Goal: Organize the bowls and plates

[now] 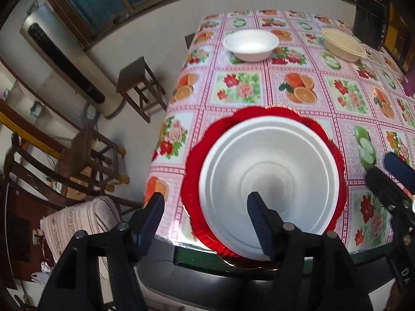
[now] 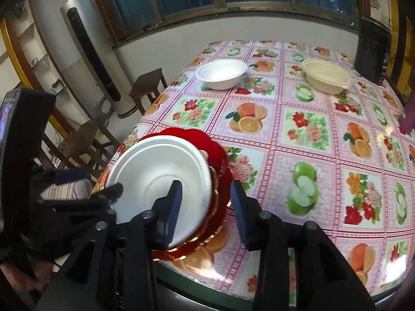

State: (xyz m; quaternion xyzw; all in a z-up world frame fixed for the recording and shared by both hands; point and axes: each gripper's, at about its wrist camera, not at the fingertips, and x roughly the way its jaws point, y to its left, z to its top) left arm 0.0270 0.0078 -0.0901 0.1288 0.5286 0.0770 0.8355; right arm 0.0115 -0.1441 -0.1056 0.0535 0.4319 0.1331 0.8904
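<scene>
A white plate (image 1: 269,173) lies on a red scalloped plate (image 1: 193,178) at the table's near edge; both also show in the right wrist view, white plate (image 2: 158,171) and red plate (image 2: 220,160). My left gripper (image 1: 207,220) is open, its jaws astride the near left rim of the plates. My right gripper (image 2: 207,207) is open, its jaws astride the plates' right rim. A white bowl (image 1: 250,44) and a cream bowl (image 1: 343,44) stand at the far end of the table.
The table has a pink fruit-and-flower cloth (image 2: 298,134). A black box (image 1: 369,23) stands at the far right corner. Wooden stools (image 1: 138,83) and chairs (image 1: 85,160) stand left of the table, a tall air conditioner (image 2: 93,51) by the wall.
</scene>
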